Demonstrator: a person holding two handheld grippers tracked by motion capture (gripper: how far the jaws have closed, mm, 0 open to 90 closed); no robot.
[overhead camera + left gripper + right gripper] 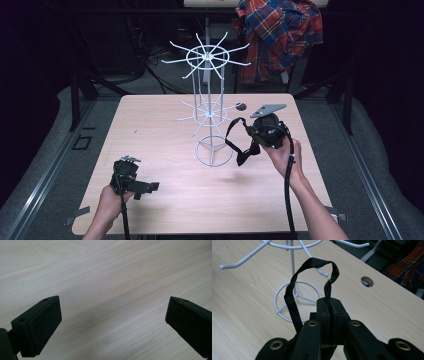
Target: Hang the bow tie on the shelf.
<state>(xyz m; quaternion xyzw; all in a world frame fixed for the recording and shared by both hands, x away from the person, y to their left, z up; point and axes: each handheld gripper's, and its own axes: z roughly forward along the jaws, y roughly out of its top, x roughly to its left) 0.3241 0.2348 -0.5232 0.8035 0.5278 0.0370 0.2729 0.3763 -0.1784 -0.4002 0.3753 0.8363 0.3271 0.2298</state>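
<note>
Left tool (150, 187) sits low over the bare worktop (150, 125) at the near left, jaws spread wide with nothing between them. Moving right, the white wire hook rack (212, 105) stands mid-table. The right tool (250, 131) is clamped shut on a black bow tie strap (294, 290), the loop arching up and leftward toward the rack, bow (246, 155) dangling below. In the right gripper view the loop's top sits just by a lower hook tip (325, 274); can't tell if it's touching. Right hand's clearly nearer, so I'd guess it goes over that hook
</note>
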